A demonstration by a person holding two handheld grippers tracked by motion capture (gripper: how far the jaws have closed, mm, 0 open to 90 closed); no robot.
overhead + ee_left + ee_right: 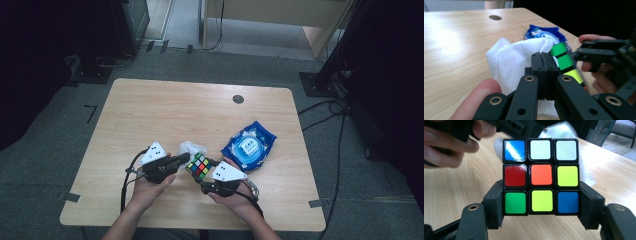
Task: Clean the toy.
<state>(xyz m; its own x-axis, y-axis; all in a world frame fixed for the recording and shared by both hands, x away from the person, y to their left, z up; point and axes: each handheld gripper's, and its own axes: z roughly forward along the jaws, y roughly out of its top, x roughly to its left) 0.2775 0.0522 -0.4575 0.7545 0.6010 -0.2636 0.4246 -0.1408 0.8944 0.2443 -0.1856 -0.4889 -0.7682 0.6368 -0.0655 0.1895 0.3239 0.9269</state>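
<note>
- Jaws of the right gripper (pixel 541 217) clamp the puzzle cube (pixel 541 177) by its bottom layer, one pad on each side; the cube sits lifted near the table's (pixel 165 107) front edge, at mid-width.
- Left gripper (pixel 545 68): jaws pressed together, apparently holding nothing, tips just beside the cube's green side.
- White tissue (pixel 511 60) lies directly behind the cube; blue packet (pixel 249 145) toward the right edge.
</note>
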